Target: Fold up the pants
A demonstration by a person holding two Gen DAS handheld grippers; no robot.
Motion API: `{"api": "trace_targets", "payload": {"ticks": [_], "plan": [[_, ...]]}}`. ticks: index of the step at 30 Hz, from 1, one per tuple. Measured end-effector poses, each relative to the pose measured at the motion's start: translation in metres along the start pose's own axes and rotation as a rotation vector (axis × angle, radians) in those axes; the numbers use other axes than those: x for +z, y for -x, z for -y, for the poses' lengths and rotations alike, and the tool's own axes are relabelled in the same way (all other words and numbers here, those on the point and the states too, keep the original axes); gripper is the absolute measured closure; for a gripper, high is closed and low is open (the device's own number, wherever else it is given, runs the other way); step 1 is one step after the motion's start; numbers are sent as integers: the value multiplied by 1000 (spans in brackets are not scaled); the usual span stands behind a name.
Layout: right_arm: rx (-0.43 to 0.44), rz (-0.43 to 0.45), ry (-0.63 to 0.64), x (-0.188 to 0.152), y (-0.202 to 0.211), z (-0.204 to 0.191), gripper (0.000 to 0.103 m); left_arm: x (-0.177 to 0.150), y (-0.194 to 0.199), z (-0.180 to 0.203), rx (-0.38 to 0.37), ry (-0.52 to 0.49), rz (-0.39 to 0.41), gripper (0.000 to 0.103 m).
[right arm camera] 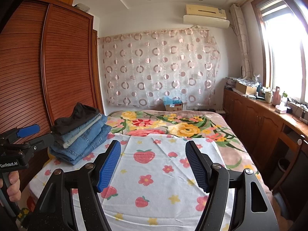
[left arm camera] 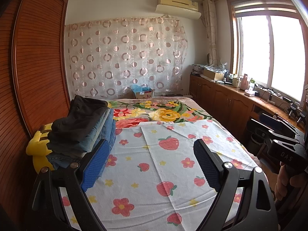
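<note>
folded pants stack (right arm camera: pixel 80 134) beside wardrobe (right arm camera: pixel 48 67), yellow plush (left arm camera: pixel 40 144) behind

Off to the right of your left gripper's tongs, the black body of the right gripper (left arm camera: pixel 286 154) reads "DAS". Left of your right gripper's tongs, the left gripper (right arm camera: pixel 13 162) carries a white "GenRobot.AI" label on its black housing.

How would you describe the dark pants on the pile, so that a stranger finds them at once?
Look at the bed's strawberry-print sheet, then at its left side beside the wooden wardrobe. A stack of folded pants sits there, and the dark pants lie on top. They alone are charcoal black; every pair below is blue denim.
</note>
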State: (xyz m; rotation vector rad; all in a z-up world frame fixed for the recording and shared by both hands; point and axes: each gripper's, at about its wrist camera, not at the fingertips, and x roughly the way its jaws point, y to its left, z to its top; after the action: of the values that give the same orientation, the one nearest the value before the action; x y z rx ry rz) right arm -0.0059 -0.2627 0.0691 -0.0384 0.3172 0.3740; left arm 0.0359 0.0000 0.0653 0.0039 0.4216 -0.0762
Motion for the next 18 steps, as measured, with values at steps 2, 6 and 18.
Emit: {"api": "trace_targets", "payload": {"ticks": [2,6,18], "plan": [[-2,1,0,0,0,0,31,0,1,-1,1,0,1,13],[-3,1,-1,-1,-1,0,31,0,0,0,1,0,0,13],[-5,3,-3,-1,-1,1,31,0,0,0,0,0,1,13]]}}
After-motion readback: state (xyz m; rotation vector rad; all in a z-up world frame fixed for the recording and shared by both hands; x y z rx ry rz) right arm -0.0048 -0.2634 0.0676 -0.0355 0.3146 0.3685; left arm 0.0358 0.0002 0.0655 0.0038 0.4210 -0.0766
